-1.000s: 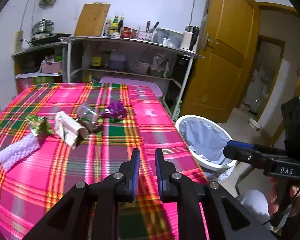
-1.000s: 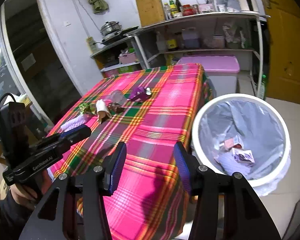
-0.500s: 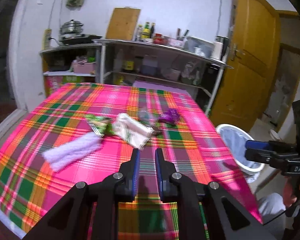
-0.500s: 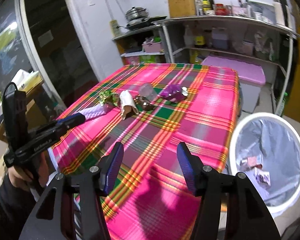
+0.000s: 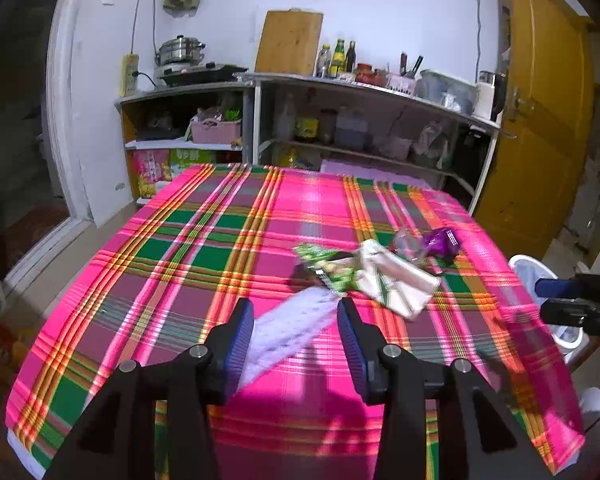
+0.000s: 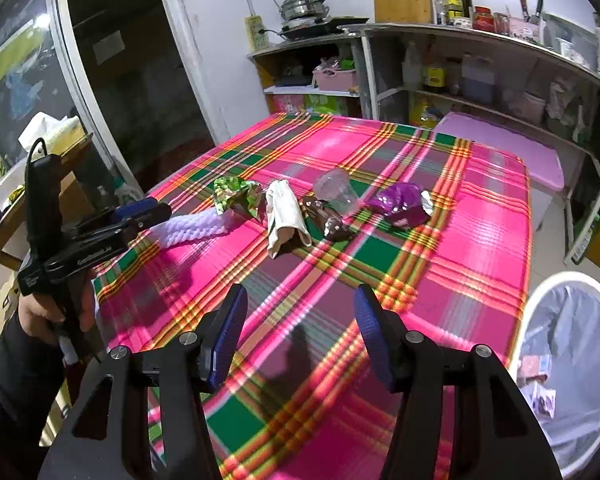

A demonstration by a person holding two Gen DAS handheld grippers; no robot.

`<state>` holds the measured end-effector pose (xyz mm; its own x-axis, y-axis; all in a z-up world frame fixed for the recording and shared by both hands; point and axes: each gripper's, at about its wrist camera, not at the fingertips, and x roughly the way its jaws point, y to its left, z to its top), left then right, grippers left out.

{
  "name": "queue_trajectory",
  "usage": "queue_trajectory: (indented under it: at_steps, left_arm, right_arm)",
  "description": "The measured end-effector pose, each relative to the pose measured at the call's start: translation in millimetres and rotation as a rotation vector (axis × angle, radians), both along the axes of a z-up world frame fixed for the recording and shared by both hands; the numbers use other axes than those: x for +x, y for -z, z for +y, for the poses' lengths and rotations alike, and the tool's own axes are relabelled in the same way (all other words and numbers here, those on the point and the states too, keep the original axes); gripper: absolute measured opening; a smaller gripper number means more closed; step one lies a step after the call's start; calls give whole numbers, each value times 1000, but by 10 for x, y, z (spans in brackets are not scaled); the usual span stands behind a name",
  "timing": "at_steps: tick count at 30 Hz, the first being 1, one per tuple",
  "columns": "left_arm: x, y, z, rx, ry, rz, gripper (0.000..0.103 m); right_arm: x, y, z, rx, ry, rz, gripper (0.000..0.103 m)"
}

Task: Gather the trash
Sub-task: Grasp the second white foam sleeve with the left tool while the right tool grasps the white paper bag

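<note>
Trash lies in a row on the pink plaid table: a white foam net sleeve, a green wrapper, a white paper wrapper, a brown wrapper, a clear plastic cup and a purple wrapper. My left gripper is open, with the foam sleeve lying between its fingers. My right gripper is open and empty above the table's near edge. The white trash bin stands right of the table with scraps inside.
Grey shelves with bottles, jars and a pot stand behind the table. A yellow door is at the right. A purple-lidded box sits beyond the table's far edge. A dark glass doorway is at the left.
My left gripper has opened and moved left and forward over the foam sleeve. My right gripper has swung left, away from the bin and over the table.
</note>
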<state>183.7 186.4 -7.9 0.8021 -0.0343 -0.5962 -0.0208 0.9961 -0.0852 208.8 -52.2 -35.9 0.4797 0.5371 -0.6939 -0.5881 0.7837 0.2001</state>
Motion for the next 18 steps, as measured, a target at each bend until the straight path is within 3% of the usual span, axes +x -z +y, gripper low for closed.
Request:
queue_trajectory:
  at_steps: [7,18]
  left_arm:
    - [197,216,174,19,28,68,48]
    - [207,346,52,55,82,113,48]
  right_arm:
    - [217,79,276,-37,-33,3,56]
    - [576,248,666,-70,-62,24,56]
